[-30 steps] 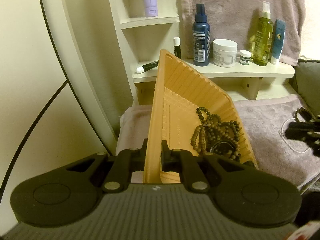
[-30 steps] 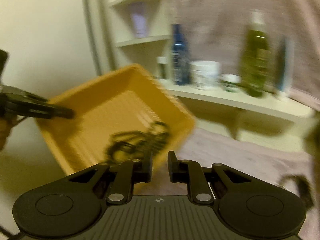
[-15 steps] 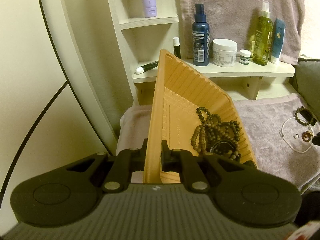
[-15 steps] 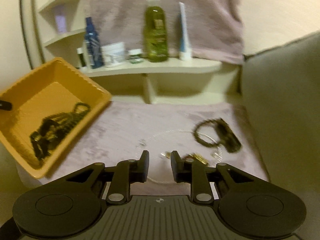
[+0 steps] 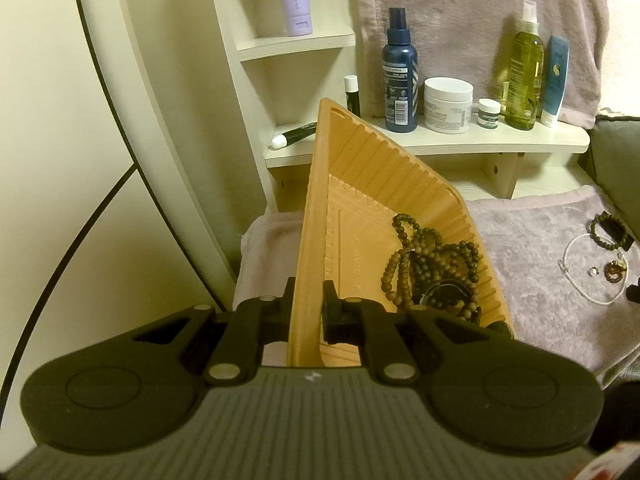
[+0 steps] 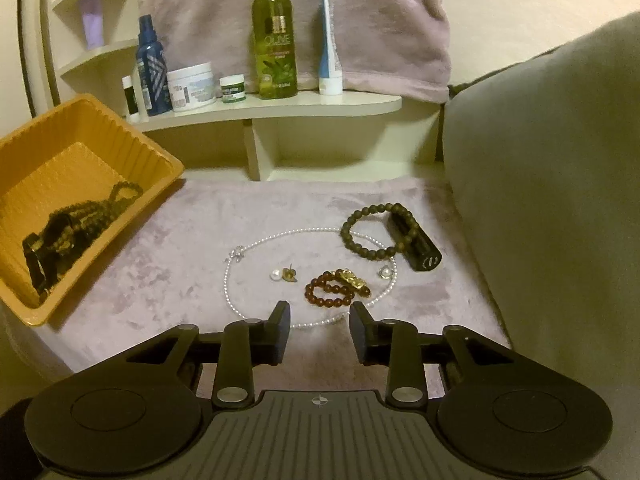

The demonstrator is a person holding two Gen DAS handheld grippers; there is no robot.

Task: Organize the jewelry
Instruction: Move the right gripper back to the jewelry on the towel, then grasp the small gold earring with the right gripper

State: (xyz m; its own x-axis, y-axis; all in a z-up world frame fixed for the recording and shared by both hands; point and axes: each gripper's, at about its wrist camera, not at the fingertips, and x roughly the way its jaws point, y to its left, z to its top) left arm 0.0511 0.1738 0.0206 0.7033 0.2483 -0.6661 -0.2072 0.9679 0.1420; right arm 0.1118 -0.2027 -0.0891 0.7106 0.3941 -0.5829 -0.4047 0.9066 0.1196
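Left gripper (image 5: 306, 304) is clamped tight on the near-left wall of the orange tray (image 5: 316, 216), holding it tilted so the left side sits high. Dark wooden bead strands (image 5: 432, 268) are piled in the tray's low right corner. Tray sits at the left end of the mauve towel (image 6: 180, 248).

Right gripper (image 6: 319, 320) is part open, jaws have just been widening, nothing between the pads. It hovers over the near edge of the towel, pointing down at the loose jewelry.

Left to right on the towel:
- pearl necklace (image 6: 228, 280), thin white loop, near arc just beyond the fingertips
- pearl stud earring (image 6: 284, 275) inside the loop
- red-brown bead bracelet (image 6: 326, 290) with a gold charm, inside the loop, just beyond the fingertips
- second pearl stud (image 6: 385, 272) at the loop's right side
- dark bead bracelet (image 6: 370, 232), farther back, overlapping the necklace
- black lipstick tube (image 6: 418, 250) lying on its side, touching the dark bracelet

Far side: shelf (image 6: 280, 106) with bottles and jars. Grey-green cushion (image 6: 552, 184) on the right.
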